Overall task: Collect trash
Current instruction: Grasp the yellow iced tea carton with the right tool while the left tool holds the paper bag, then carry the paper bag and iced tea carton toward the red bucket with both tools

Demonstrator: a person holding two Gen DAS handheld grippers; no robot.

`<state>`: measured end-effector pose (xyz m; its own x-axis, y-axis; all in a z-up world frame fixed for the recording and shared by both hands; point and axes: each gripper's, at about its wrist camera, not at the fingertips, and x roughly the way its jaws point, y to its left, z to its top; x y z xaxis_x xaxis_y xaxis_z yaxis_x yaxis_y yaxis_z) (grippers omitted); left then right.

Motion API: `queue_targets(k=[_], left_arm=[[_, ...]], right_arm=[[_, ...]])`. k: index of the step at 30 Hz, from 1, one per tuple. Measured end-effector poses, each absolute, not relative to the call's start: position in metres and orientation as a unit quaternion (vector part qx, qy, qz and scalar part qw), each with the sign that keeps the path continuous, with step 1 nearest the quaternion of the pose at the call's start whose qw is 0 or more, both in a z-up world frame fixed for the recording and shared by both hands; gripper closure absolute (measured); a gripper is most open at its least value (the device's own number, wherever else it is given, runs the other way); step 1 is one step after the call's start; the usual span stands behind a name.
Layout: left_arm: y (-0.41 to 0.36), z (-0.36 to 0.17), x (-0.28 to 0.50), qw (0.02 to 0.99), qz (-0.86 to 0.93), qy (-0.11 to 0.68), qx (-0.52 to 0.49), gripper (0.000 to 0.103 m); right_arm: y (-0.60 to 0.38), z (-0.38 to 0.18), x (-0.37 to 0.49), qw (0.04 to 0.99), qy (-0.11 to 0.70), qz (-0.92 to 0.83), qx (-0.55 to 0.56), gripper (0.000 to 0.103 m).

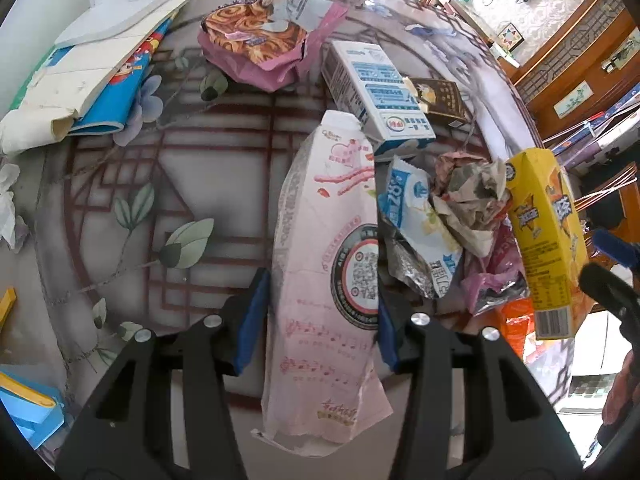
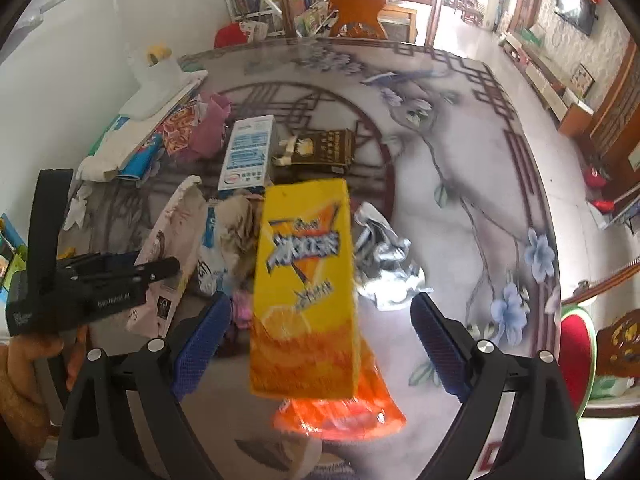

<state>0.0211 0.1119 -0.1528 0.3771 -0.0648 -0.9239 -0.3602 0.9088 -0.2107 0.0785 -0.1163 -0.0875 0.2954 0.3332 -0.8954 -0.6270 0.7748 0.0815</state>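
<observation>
right gripper (image 2: 320, 344) jaws wide apart, yellow juice carton (image 2: 306, 280) loose between them over the trash pile, could tumble off-heap; left gripper (image 1: 318, 320) clamps pink paper bag (image 1: 328, 280), may tear.

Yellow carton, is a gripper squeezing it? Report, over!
Right gripper open, yellow carton loose between pads. Left gripper shut on pink bag. Wrappers crowd alongside.
</observation>
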Motion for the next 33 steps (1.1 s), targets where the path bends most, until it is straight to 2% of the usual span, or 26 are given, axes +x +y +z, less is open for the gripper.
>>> queue_targets(k=[8, 9, 10, 11, 20, 27, 33], left_arm=[[0.113, -0.160, 0.020, 0.802, 0.089, 0.553, -0.211, 0.060], [0.114, -0.160, 0.019, 0.801, 0.090, 0.552, -0.213, 0.060], [0.115, -0.160, 0.018, 0.801, 0.091, 0.551, -0.214, 0.060], [0.115, -0.159, 0.017, 0.802, 0.092, 0.550, -0.214, 0.060], [0.104, -0.117, 0.014, 0.838, 0.086, 0.501, -0.196, 0.060], [0.071, -0.078, 0.025, 0.866, 0.042, 0.467, -0.177, 0.060], [0.036, -0.063, 0.035, 0.874, 0.005, 0.459, -0.163, 0.060]], right_arm=[[-0.103, -0.113, 0.084, 0.777, 0.532, 0.289, -0.170, 0.017], [-0.104, -0.114, 0.084, 0.777, 0.533, 0.288, -0.168, 0.025], [-0.105, -0.115, 0.085, 0.776, 0.536, 0.288, -0.163, 0.038], [-0.107, -0.116, 0.086, 0.774, 0.541, 0.289, -0.159, 0.044], [-0.138, -0.086, 0.081, 0.795, 0.519, 0.304, -0.080, 0.043], [-0.176, -0.050, 0.081, 0.826, 0.483, 0.289, -0.011, 0.043], [-0.211, -0.042, 0.082, 0.839, 0.475, 0.265, 0.025, 0.043]])
